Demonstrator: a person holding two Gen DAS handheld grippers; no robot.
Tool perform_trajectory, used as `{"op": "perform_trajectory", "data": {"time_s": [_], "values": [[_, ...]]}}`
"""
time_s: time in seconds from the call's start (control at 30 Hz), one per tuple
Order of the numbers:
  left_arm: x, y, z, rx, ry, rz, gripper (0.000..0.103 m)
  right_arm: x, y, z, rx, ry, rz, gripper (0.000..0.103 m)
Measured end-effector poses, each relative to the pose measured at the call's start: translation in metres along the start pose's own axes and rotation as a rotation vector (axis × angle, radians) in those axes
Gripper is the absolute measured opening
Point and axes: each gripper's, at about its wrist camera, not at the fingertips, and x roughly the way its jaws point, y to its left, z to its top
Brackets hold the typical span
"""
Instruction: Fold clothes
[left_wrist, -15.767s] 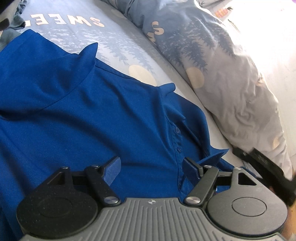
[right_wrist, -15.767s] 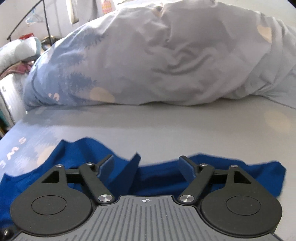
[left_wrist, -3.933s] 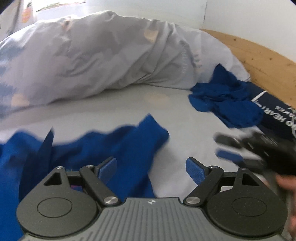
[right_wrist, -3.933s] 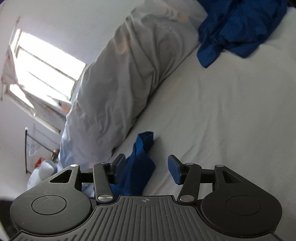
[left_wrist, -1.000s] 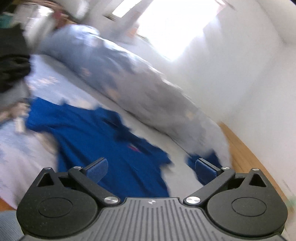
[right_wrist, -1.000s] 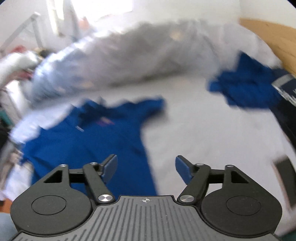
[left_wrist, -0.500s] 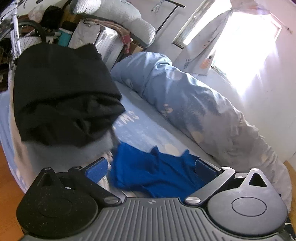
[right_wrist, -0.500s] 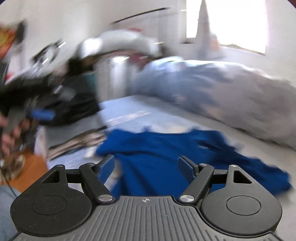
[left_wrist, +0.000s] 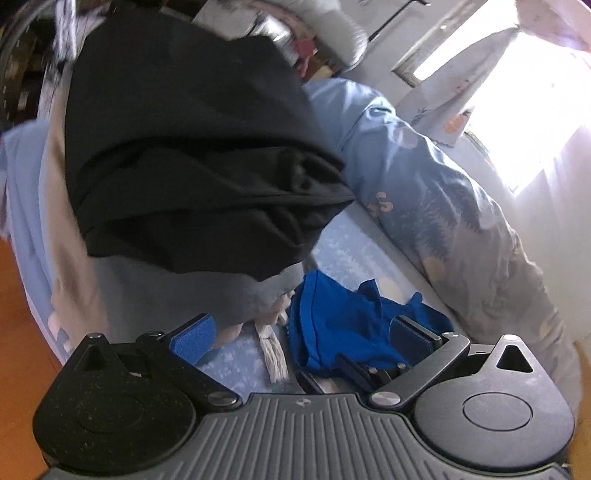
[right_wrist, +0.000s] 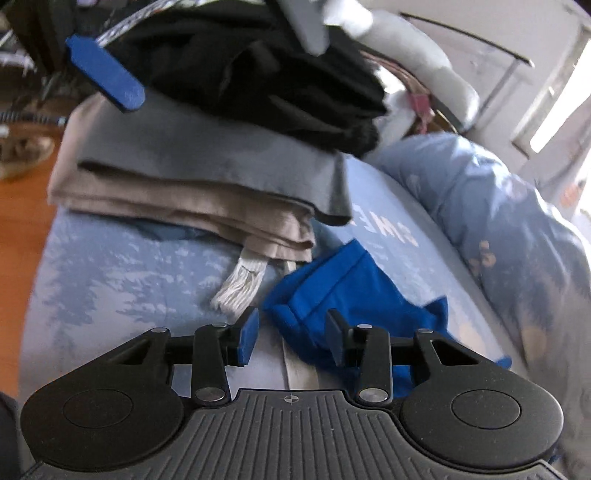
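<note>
The crumpled bright blue polo shirt (right_wrist: 343, 291) lies bunched on the pale blue printed bed sheet (right_wrist: 110, 273), just beside a stack of folded clothes: a black garment (left_wrist: 192, 147) on top, a grey one (right_wrist: 207, 158) under it and a beige one (right_wrist: 192, 218) at the bottom (a frayed whitish cord end (right_wrist: 240, 284) sticks out from below the beige layer, near the shirt's hem).

The right gripper (right_wrist: 291, 332) points down at the shirt's near edge. Its jaws have just been closing and now stand at a middling width, with a fold of blue cloth between them; the right pad sits against the fabric, but I cannot tell whether the left pad touches it, and a strip of sheet shows beside it.

The left gripper (left_wrist: 303, 334) hovers over the same spot with its jaws spread wide, nothing clamped. In its view the right gripper's dark fingers show low against the shirt. A rolled blue patterned duvet (left_wrist: 443, 192) runs along the far side of the bed, below a bright window (left_wrist: 535, 103).
</note>
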Motion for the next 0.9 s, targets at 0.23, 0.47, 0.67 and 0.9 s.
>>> {"op": "perform_trajectory", "data": {"time_s": [0.23, 0.47, 0.67, 0.9], "values": [[0.017, 0.006, 0.004, -0.004, 0.050, -0.031, 0.103, 0.020, -0.005, -0.001, 0.046, -0.006, -0.012, 0.007], [0.077, -0.027, 0.003, -0.057, 0.212, -0.149, 0.103, -0.014, -0.065, -0.029, 0.423, -0.111, -0.034, 0.007], [0.154, -0.045, 0.004, -0.138, 0.323, -0.109, 0.103, -0.028, -0.089, -0.051, 0.532, -0.160, 0.010, 0.007], [0.207, -0.052, 0.009, -0.122, 0.333, 0.042, 0.089, -0.033, -0.102, -0.067, 0.609, -0.212, 0.038, 0.007]]}}
